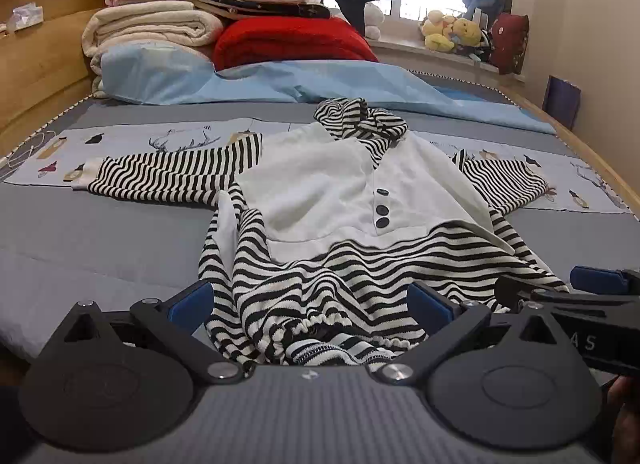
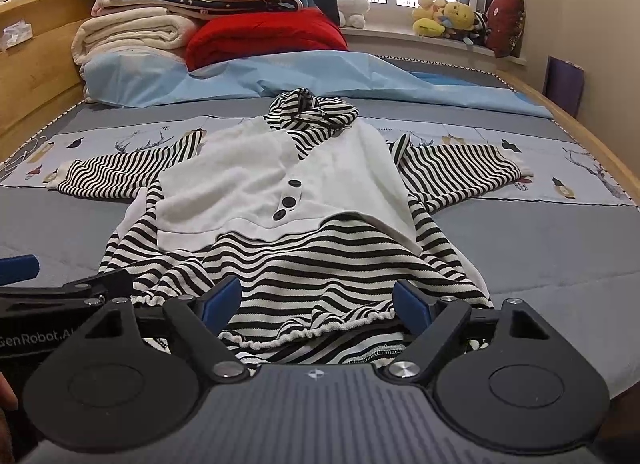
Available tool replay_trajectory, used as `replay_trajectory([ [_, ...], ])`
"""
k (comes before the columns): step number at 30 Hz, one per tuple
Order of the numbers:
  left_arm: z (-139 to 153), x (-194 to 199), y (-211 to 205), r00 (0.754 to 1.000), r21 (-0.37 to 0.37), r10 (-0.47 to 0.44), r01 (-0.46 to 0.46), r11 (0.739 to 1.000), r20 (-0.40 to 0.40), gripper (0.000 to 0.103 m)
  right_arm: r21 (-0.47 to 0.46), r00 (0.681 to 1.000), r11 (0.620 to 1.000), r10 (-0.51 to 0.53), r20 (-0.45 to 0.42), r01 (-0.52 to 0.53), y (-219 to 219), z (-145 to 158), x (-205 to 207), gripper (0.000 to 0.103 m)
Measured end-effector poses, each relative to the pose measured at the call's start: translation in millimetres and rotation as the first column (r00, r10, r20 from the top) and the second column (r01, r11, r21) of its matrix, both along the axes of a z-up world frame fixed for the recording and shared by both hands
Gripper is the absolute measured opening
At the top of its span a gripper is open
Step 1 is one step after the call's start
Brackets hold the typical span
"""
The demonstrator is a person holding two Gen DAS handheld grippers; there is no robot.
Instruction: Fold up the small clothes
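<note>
Left gripper [image 1: 310, 300] spread wide, blue pads either side of the gathered hem; nothing pinched. Right gripper [image 2: 318, 300] likewise wide apart over the same hem, holding nothing. Striped hooded top [image 2: 288, 200] lies face up on the bed [image 2: 540, 232], sleeves out, hood toward the folded blankets [image 2: 132, 36].

Between my left gripper's [image 1: 310, 304] matt black plastic arms with shiny metal pivots and blue pads I see the ribbed-knit striped hooded garment [image 1: 352, 224] with smooth white cloth front, on the matt quilted bedcover [image 1: 100, 232] ahead, wooden bed frame [image 1: 36, 76] far left.
</note>
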State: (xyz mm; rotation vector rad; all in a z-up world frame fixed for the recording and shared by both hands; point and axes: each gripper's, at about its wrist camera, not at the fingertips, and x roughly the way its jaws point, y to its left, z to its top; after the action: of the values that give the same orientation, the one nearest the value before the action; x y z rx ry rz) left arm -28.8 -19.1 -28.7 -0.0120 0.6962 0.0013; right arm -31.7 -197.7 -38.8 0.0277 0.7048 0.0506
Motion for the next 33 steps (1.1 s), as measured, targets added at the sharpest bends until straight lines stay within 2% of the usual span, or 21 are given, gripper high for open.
replay_trajectory([
  [5,-0.6,-1.6,-1.5,1.000,0.005,-0.001,0.001,1.000,0.004,0.103,-0.001,1.000,1.000,-0.006,0.006,0.006,0.9,0.2,-1.4,0.084],
  [11,-8.2,2.0,5.7,1.000,0.003,0.002,-0.002,1.000,-0.014,0.103,-0.012,1.000,1.000,0.004,-0.026,-0.004,2.6,-4.1,-1.8,0.084],
  [13,-9.6,9.2,15.1,0.999,-0.029,0.018,-0.020,0.999,-0.043,0.099,-0.026,0.999,1.000,0.001,-0.049,-0.002,1.4,-8.8,0.8,0.083],
  [15,-2.9,22.5,32.4,0.998,-0.102,-0.006,-0.001,0.995,-0.068,0.096,-0.007,0.998,1.000,-0.020,-0.051,0.020,-6.3,-8.3,4.1,0.082],
  [17,9.4,40.7,50.7,0.997,-0.119,-0.040,0.033,0.992,-0.061,0.078,0.032,0.999,0.999,-0.040,-0.029,0.041,-20.6,-0.9,9.5,0.077],
  [18,15.0,49.4,58.6,0.997,-0.111,-0.059,0.053,0.992,-0.049,0.074,0.060,0.999,0.997,-0.045,-0.014,0.046,-29.8,4.0,13.3,0.073],
  [20,24.0,71.6,76.5,0.990,-0.060,-0.139,0.138,0.989,-0.018,0.051,0.108,0.998,0.993,-0.044,0.034,0.040,-53.0,16.4,24.1,0.053],
  [22,18.1,94.0,95.3,0.984,-0.025,-0.166,0.164,0.986,-0.063,0.049,0.124,0.997,0.992,-0.033,0.063,0.025,-76.8,25.4,40.9,0.046],
  [24,-6.0,117.3,117.9,0.969,-0.075,-0.158,0.146,0.986,-0.189,0.046,0.111,0.996,0.994,-0.031,0.083,0.022,-97.2,25.9,59.2,0.041],
  [26,-30.6,133.5,136.3,0.948,-0.119,-0.086,0.052,0.992,-0.305,0.046,0.092,0.998,0.995,-0.048,0.045,0.044,-121.3,17.8,81.7,0.042],
  [28,-54.1,146.9,149.7,0.911,-0.177,-0.060,-0.014,0.984,-0.408,0.046,0.081,0.996,0.994,-0.069,-0.064,0.074,-144.0,-5.9,103.4,0.042],
  [30,-77.9,158.2,153.1,0.855,-0.173,-0.044,-0.054,0.983,-0.517,0.046,0.042,0.979,0.994,-0.096,-0.180,0.105,-159.7,-30.4,117.7,0.042],
  [31,-85.4,162.6,153.2,0.834,-0.178,-0.049,-0.059,0.982,-0.549,0.046,0.029,0.964,0.992,-0.112,-0.243,0.123,-166.3,-42.7,124.0,0.042],
  [32,-90.3,165.2,151.7,0.823,-0.196,-0.066,-0.056,0.979,-0.564,0.047,0.000,0.945,0.990,-0.137,-0.298,0.143,-173.0,-51.7,127.1,0.042],
  [33,-92.9,168.0,148.5,0.816,-0.216,-0.088,-0.045,0.975,-0.571,0.048,0.010,0.928,0.986,-0.154,-0.340,0.167,-180.2,-61.3,131.1,0.042],
])
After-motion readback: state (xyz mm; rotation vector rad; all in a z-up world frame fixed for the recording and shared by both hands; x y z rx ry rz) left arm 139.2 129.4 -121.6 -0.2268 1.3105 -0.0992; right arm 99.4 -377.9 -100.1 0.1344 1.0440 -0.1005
